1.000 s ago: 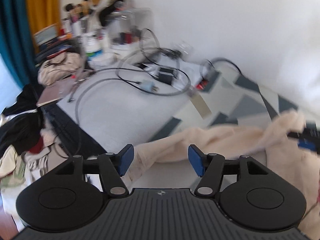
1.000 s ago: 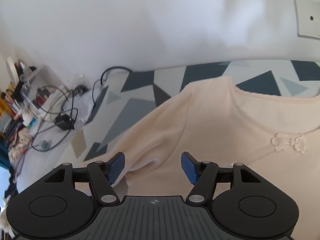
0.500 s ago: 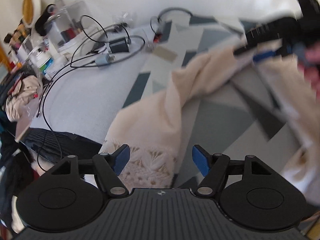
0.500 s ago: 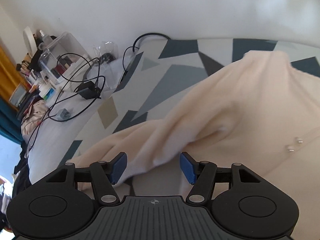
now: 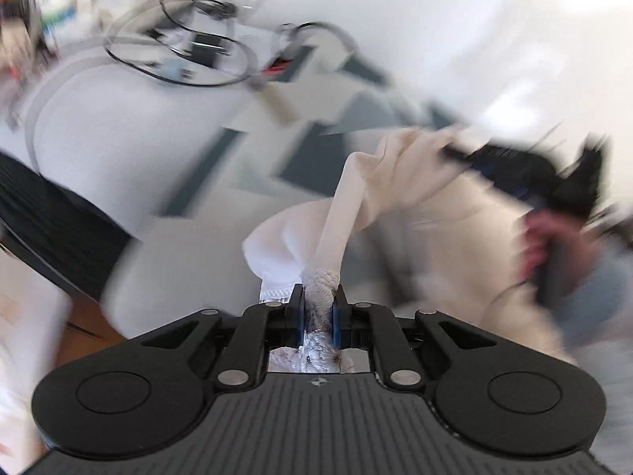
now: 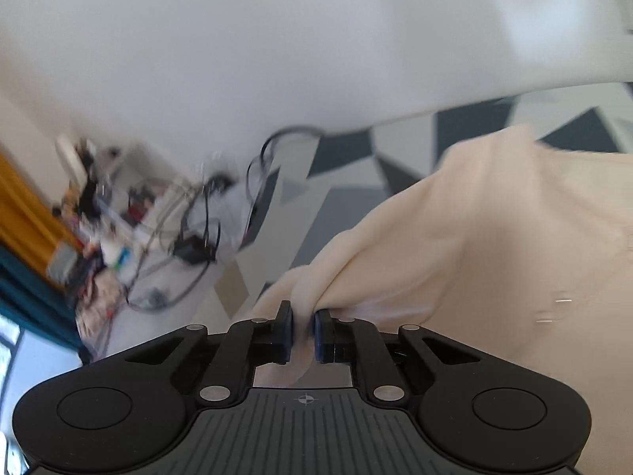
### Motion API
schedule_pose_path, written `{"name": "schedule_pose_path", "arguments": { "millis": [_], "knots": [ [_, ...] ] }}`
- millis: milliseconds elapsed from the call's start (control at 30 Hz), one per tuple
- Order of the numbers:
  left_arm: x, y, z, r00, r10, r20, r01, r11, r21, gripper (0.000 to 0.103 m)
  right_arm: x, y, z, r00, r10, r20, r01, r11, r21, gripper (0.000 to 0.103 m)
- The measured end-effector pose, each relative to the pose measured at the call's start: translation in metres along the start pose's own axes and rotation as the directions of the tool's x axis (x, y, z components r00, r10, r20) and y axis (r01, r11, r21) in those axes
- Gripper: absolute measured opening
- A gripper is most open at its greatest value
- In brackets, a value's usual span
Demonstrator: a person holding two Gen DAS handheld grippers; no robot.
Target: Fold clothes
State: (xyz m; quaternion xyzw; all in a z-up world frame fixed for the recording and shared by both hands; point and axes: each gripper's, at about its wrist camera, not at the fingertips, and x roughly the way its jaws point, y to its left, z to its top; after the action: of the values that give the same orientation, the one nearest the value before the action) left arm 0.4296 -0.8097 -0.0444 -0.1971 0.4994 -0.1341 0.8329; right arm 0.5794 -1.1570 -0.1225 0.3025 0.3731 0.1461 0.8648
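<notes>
A cream top (image 6: 494, 237) lies on a bed cover with grey and dark blue triangles (image 6: 344, 162). My left gripper (image 5: 318, 318) is shut on the lace cuff of its sleeve (image 5: 340, 213), which stretches taut up and to the right. At the far end of that sleeve, the left wrist view shows my right gripper (image 5: 510, 166), blurred, with a hand (image 5: 550, 245) on its handle. In the right wrist view my right gripper (image 6: 304, 330) is shut on a bunched fold of the cream top near the shoulder. Both views are motion-blurred.
Black cables and a charger (image 6: 194, 245) sprawl over the pale sheet at the left. Behind them a cluttered shelf of bottles (image 6: 91, 198) stands by an orange and teal curtain (image 6: 19, 237). A dark ribbed edge (image 5: 51, 217) runs at the bed's left. A white wall (image 6: 316, 39) is behind.
Both grippers went from open to shut on the cream top: the left took the lace cuff, the right took a fold near the shoulder. The sleeve is now lifted and pulled taut.
</notes>
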Motion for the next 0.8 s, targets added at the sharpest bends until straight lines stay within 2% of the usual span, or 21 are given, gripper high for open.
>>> {"name": "schedule_pose_path", "arguments": {
  "millis": [100,133,167,200,233,267,300,333,433,500,567,633,667,800],
  "knots": [
    [0.001,0.022,-0.005,0.996,-0.086,0.014,0.087,0.980,-0.178,0.014,-0.014,-0.002,0.020,0.999,-0.004,0.044,0.004,1.000,0.001,0.010],
    [0.006,0.032,-0.007,0.998,-0.065,0.021,0.068,0.973,-0.221,0.015,-0.012,-0.001,0.026,0.999,-0.005,0.046,0.006,1.000,-0.008,0.010],
    [0.014,0.043,-0.009,0.999,-0.019,0.026,0.025,0.966,-0.256,0.019,-0.006,0.001,0.032,1.000,-0.004,0.027,0.004,1.000,-0.015,0.014],
    [0.022,0.054,-0.011,0.997,0.078,0.017,-0.070,0.958,-0.277,0.040,0.005,0.006,0.034,1.000,-0.003,-0.001,0.003,1.000,-0.023,0.019],
    [0.032,0.064,-0.012,0.980,0.201,-0.001,-0.193,0.938,-0.287,0.061,0.017,0.011,0.034,1.000,-0.004,-0.025,0.003,0.999,-0.032,0.023],
    [0.038,0.071,-0.014,0.954,0.299,-0.013,-0.290,0.915,-0.281,0.060,0.029,0.015,0.033,0.999,-0.006,-0.048,0.004,0.999,-0.040,0.027],
    [0.042,0.077,-0.015,0.924,0.382,-0.019,-0.373,0.889,-0.267,0.058,0.039,0.021,0.031,0.998,-0.014,-0.064,0.010,0.999,-0.054,0.027],
    [0.043,0.078,-0.017,0.906,0.424,-0.017,-0.414,0.876,-0.248,0.058,0.046,0.028,0.026,0.997,-0.021,-0.074,0.016,0.997,-0.073,0.027],
    [0.030,0.064,-0.026,0.902,0.430,0.039,-0.421,0.895,-0.148,0.059,0.048,0.044,0.011,0.996,-0.007,-0.094,-0.008,0.988,-0.152,0.034],
    [0.025,0.045,-0.034,0.893,0.443,0.080,-0.443,0.896,-0.027,0.060,0.042,0.052,-0.001,0.995,0.010,-0.103,-0.032,0.977,-0.210,0.036],
    [0.026,0.025,-0.043,0.887,0.449,0.109,-0.460,0.881,0.110,0.066,0.034,0.051,-0.009,0.993,0.007,-0.116,-0.036,0.968,-0.250,0.036],
    [0.030,0.007,-0.055,0.877,0.468,0.105,-0.479,0.847,0.230,0.068,0.030,0.044,-0.015,0.991,-0.008,-0.133,-0.027,0.965,-0.260,0.036],
    [0.035,0.001,-0.062,0.875,0.477,0.082,-0.480,0.838,0.261,0.068,0.027,0.039,-0.017,0.990,-0.019,-0.138,-0.017,0.966,-0.259,0.036],
    [0.037,-0.001,-0.067,0.893,0.448,0.047,-0.447,0.868,0.216,0.068,0.021,0.020,-0.024,0.988,-0.053,-0.145,0.020,0.975,-0.220,0.036]
  ]
}}
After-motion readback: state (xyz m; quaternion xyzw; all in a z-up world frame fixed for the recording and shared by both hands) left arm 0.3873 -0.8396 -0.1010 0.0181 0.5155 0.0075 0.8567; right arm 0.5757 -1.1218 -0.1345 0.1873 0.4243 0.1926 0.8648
